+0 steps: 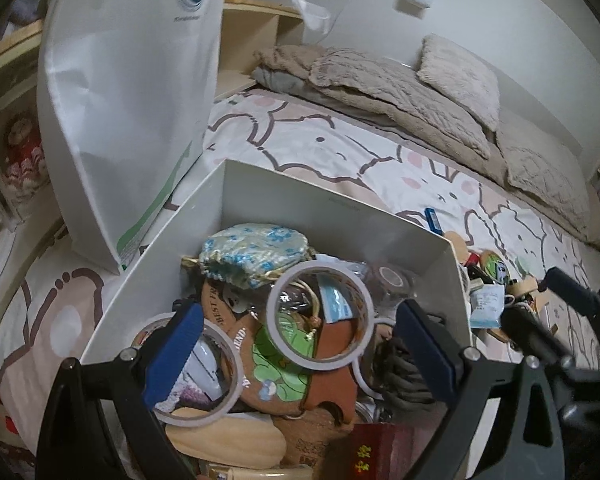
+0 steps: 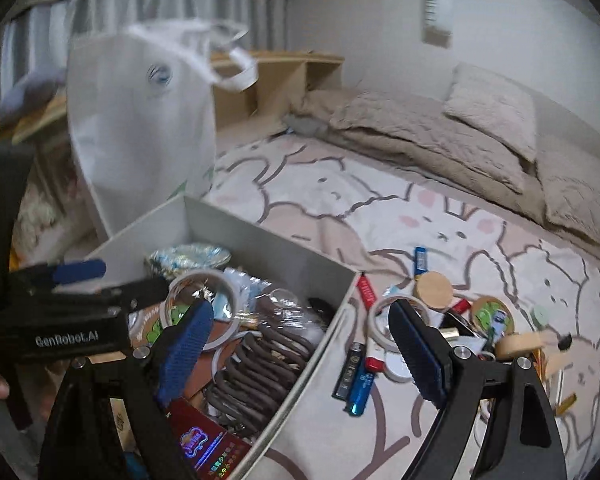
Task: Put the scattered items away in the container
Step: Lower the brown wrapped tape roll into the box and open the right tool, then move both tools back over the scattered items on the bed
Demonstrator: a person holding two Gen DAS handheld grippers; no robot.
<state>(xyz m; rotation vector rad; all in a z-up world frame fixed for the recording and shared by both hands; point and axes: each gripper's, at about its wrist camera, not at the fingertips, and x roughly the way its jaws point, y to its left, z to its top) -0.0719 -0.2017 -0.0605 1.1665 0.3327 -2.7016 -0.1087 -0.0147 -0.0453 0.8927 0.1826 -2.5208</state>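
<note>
While the left wrist view looks straight down into the white box [image 1: 340, 216] on the bed [image 1: 340, 152], the left hand-held gripper [image 1: 300, 344] hangs over it with its blue pads wide apart and nothing between them; below lie a ring of clear tape [image 1: 320, 316], a blue-flowered drawstring pouch [image 1: 252, 252], cork coasters and a coil of dark cord, all light and loosely heaped. Judging by that heap, the box is well filled and anything dropped on top could slide, so new pieces want setting down low. From the right wrist view, the right hand-held gripper [image 2: 300, 344] is likewise spread wide and empty, straddling the near wall of the box, with the scattered leftovers on the bed sheet just beside that wall: a small white tape roll [image 2: 380, 320], a black and a blue metallic tube [image 2: 358, 390] lying side by side, a round wooden disc [image 2: 434, 290] and a red tag [image 2: 366, 290]. The tape roll looks stiff and light, best pinched across its rim or through the hole; the tubes seem smooth and likely to roll or slip, so a grip across the middle suits them. The flat disc sits low on soft bedding and probably needs an edge pinch.
</note>
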